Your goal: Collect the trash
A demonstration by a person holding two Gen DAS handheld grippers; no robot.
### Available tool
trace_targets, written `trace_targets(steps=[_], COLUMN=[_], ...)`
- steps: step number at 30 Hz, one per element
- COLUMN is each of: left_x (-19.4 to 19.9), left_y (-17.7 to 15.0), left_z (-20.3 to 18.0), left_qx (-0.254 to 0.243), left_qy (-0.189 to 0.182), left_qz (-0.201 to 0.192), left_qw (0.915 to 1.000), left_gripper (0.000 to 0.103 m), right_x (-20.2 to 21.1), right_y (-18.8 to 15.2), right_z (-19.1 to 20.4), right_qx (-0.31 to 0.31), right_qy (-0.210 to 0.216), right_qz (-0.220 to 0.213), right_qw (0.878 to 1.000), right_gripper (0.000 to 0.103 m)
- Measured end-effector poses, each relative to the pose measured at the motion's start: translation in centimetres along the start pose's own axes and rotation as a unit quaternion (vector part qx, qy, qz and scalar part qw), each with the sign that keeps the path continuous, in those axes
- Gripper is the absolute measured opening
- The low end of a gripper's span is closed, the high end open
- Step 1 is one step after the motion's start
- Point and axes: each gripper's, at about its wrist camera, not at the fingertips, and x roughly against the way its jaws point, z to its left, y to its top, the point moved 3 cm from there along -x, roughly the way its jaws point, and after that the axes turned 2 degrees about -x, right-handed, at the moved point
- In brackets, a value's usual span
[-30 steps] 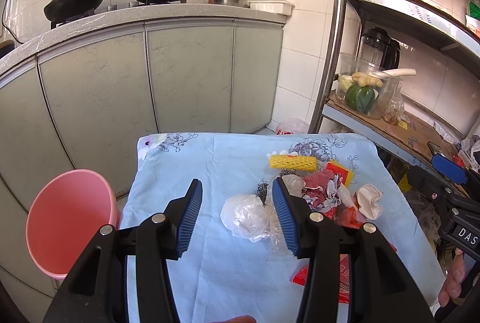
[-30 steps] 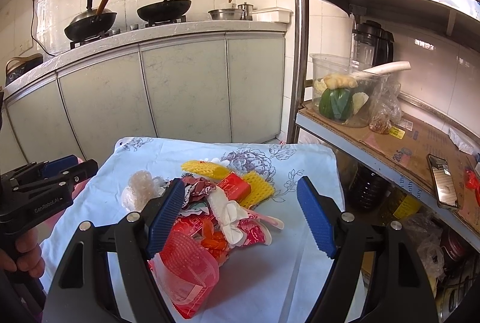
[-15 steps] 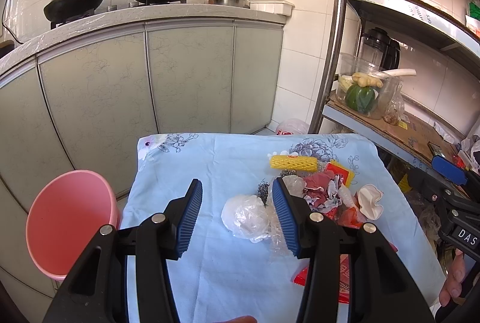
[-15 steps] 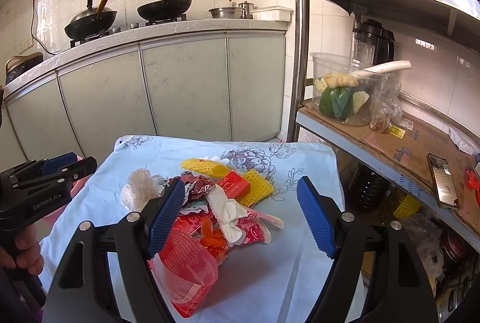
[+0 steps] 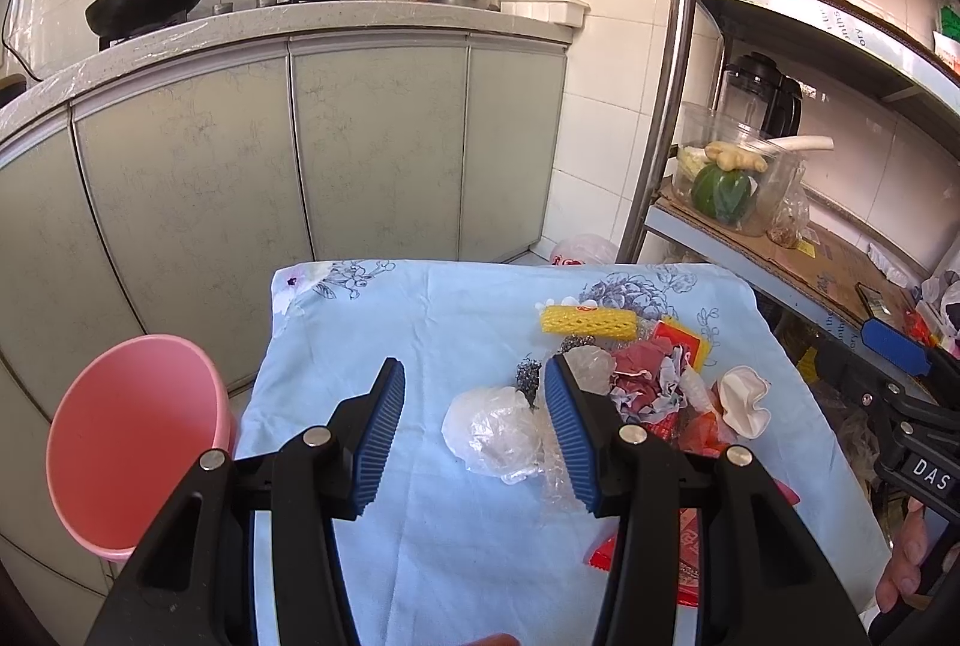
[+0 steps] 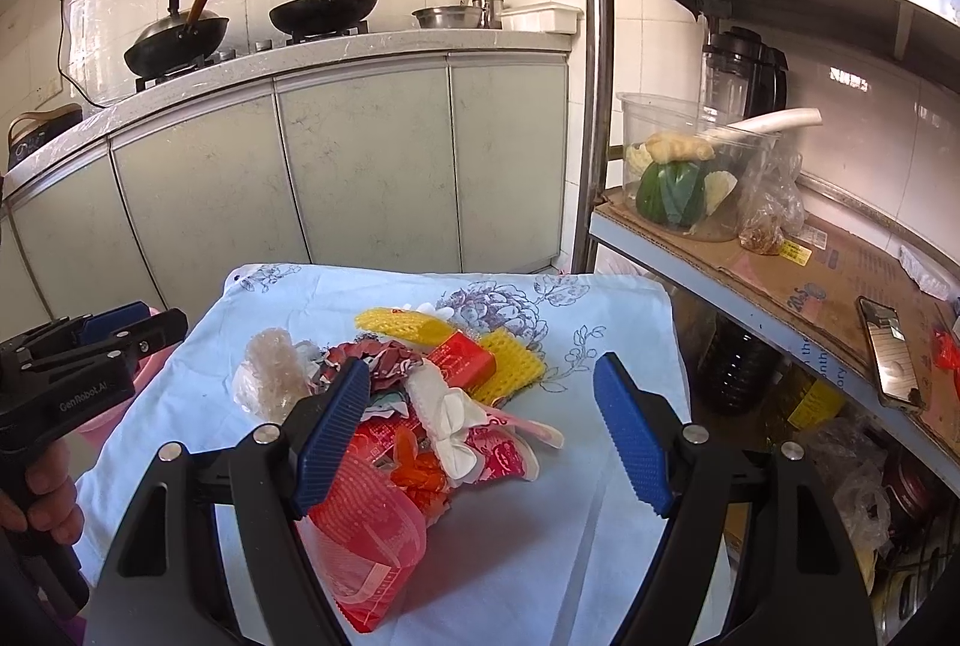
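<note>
Left wrist: plastic wad (image 5: 493, 431) between jaws.

From my feed, the trash pile (image 6: 432, 406) lay on the tabletop (image 5: 420, 334), toward its right half. The bucket (image 5: 126, 442) stood on the floor off its left edge. Behind ran the kitchen counter (image 5: 300, 27) carrying two woks; the shelf rack (image 6: 780, 274) stood right.
</note>
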Motion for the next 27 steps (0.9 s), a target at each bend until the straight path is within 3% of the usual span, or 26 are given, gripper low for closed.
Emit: trace_targets(steps=[12, 18, 25, 27], left_x=[-1.5, -2.2, -4.3, -5.2], left_y=[-1.6, -1.7, -0.4, -0.3], left_z=[2.1, 0.0, -2.7, -2.8], left_qx=[0.027, 0.007, -0.017, -0.014], left_qy=[-0.061, -0.104, -0.093, -0.09], left_qz=[0.042, 0.056, 0.056, 0.064], left_qw=[0.9969, 0.993, 0.9939, 0.9937], left_gripper=[0.048, 0.049, 0.049, 0.049], right_x=[-0.8, -1.6, -1.7, -2.0], right_y=[-1.3, -2.3, -2.4, -2.5], right_z=[-0.6, -1.3, -2.7, -3.0], right_qx=[0.001, -0.009, -0.033, -0.038], right_qy=[0.013, 0.029, 0.042, 0.048], right_qz=[0.028, 0.045, 0.038, 0.042], right_qw=[1.0, 0.999, 0.998, 0.997], right_gripper=[0.078, 0.078, 0.077, 0.07])
